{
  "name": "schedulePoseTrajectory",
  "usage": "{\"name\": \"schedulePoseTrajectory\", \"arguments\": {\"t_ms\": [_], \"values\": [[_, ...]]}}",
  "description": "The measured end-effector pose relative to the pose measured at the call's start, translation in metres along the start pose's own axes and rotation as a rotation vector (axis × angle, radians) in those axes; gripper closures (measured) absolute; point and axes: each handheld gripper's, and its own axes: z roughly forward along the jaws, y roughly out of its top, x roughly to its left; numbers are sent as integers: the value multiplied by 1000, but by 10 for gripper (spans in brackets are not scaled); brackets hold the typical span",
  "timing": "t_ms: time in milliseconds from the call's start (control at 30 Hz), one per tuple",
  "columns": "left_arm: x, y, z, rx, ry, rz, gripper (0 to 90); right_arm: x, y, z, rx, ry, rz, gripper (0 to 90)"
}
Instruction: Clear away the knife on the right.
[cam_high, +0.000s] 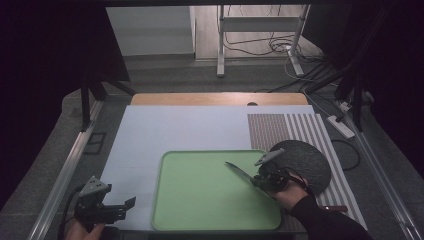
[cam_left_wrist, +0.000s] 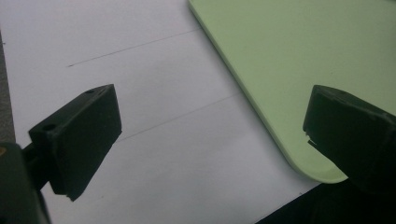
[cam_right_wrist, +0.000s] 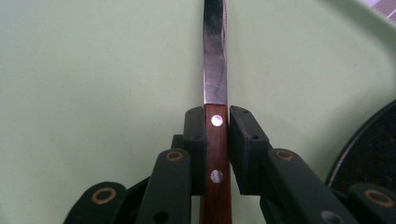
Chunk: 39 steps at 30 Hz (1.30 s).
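Between the jaws of our right gripper (cam_right_wrist: 216, 140) sits a knife (cam_right_wrist: 215, 84), clamped on its wooden riveted handle, blade running straight out ahead over the green tray (cam_high: 200, 200). Jaws are closed tight on the handle near the blade end, so the knife is a forward extension of the claw, tip pointing toward tray centre in the high view. Risk as we judge it: the narrow handle could pivot or slip if the tip catches the tray, and a swing right could knock the dark round plate (cam_high: 307, 162) just beside the hand. Our left gripper (cam_high: 107, 207) waits open off the tray's left edge, over the white mat (cam_high: 165, 130), holding nothing.
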Motion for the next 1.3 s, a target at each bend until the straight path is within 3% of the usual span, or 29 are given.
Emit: {"name": "schedulePoseTrajectory", "arguments": {"t_ms": [133,700,867,933,1033,1100,1300], "values": [[0,0,0,0,0,0,43,0,-1,5,34,9,-5,770],[0,0,0,2,1,1,45,2,0,11,71,45,-15,759],[0,0,0,2,0,1,45,-2,1,4,31,69,9,657],[0,0,0,3,0,0,45,-3,2,0,6,72,-2,663],[0,0,1,4,1,-1,45,1,8,-6,-25,94,-49,829],[0,0,1,5,1,-3,45,6,13,-7,-34,101,-83,890],[0,0,1,5,1,-3,45,21,30,20,47,102,-171,894]]}}
